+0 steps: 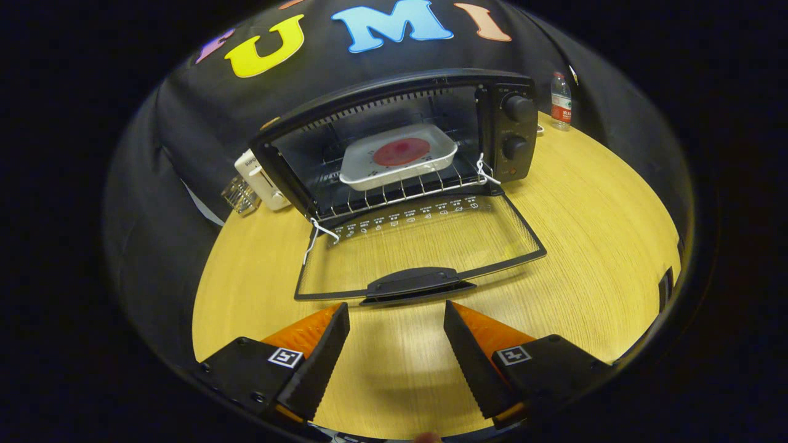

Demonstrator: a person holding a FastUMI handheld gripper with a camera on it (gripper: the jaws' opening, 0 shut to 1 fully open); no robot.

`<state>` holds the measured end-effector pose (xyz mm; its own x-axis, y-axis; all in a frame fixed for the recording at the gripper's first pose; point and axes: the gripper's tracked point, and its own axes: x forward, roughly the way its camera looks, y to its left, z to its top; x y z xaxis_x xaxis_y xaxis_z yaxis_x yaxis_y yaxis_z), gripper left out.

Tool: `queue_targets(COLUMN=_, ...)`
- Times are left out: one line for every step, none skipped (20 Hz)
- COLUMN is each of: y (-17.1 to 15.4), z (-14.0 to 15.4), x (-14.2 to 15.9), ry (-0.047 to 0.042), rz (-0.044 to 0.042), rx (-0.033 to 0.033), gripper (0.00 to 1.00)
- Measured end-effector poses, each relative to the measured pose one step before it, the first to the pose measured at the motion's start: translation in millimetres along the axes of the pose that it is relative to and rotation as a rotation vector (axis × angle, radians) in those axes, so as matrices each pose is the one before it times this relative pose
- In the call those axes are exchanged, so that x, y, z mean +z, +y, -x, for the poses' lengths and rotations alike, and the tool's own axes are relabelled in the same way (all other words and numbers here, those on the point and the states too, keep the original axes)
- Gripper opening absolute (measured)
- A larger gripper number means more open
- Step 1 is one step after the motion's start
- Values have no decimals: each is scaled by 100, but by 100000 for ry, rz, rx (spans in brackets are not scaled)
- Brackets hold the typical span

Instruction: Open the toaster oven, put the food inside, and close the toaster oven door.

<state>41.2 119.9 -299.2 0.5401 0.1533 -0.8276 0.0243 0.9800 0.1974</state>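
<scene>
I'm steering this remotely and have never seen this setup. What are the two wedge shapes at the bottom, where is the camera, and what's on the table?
The camera rides on a hand-held gripper and looks forward along its two fingers; those are the wedges. They stand apart, open, holding nothing, just short of the door handle. Ahead on the wooden table sits a toaster oven with its glass door folded flat down. Inside, on the wire rack, is a white tray with a round red food item. Beside the oven are a white appliance and, behind it, a water bottle. Closing the door looks like what remains.

Glass oven door (425,243), wood-grain table (591,246)
</scene>
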Motion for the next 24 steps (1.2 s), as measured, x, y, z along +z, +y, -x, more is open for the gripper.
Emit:
queue_targets(y=-156, z=-371, x=-458, ry=2254, rz=1980, rx=-942, gripper=98)
queue_targets(y=-158, z=-366, x=-327, ry=1861, rz=1618, rx=-879, gripper=98)
queue_targets(y=-42, z=-615, x=-359, ry=1401, rz=1283, rx=-197, gripper=98)
queue_targets(y=-196, z=-309, x=-118, ry=1036, rz=1462, rx=-1259, gripper=98)
queue_targets(y=-327, z=-222, x=-190, ry=791, rz=1499, rx=-1632, gripper=98)
queue_targets(y=-304, z=-317, x=-40, ry=528, rz=1583, rx=-1550, gripper=98)
queue_targets(y=-262, z=-234, x=-106, ry=439, rz=1539, rx=-1514, gripper=98)
queue_targets(y=-348, z=-261, x=-51, ry=230, rz=1243, rx=-1851, gripper=98)
queue_targets(y=-226, z=-221, x=89, ry=-60, rz=758, rx=-1243, gripper=98)
queue_targets(y=-146, z=-237, x=258, ry=-417, rz=182, rx=-776, gripper=98)
queue_targets(y=69, z=-249, x=247, ry=-637, rz=-95, rx=-179, gripper=98)
queue_targets(y=9, z=-58, x=203, ry=-195, rz=-80, rx=-477, gripper=98)
queue_targets(y=-47, z=-187, x=-16, ry=852, rz=633, rx=-728, gripper=98)
queue_targets(y=-22, z=34, x=96, ry=-463, rz=1481, rx=-873, gripper=98)
queue_targets(y=-29, z=-105, x=-68, ry=-147, rz=1094, rx=-719, gripper=98)
queue_targets(y=16, z=56, x=114, ry=-880, rz=-155, rx=-467, gripper=98)
queue_targets(y=55, z=118, x=2, ry=-499, rz=-174, rx=-30, gripper=98)
queue_targets(y=-15, z=174, x=161, ry=-663, rz=-84, rx=155, gripper=98)
queue_targets(y=6, z=166, x=4, ry=-1055, rz=89, rx=217, gripper=98)
queue_targets(y=12, z=316, x=145, ry=-748, rz=62, rx=177, gripper=98)
queue_targets(y=-22, z=219, x=123, ry=-1038, rz=3, rx=105, gripper=98)
queue_targets(y=19, z=338, x=145, ry=-974, rz=-92, rx=147, gripper=98)
queue_targets(y=13, z=259, x=107, ry=-796, rz=-126, rx=245, gripper=98)
queue_targets(y=0, z=381, x=185, ry=-742, rz=-304, rx=309, gripper=98)
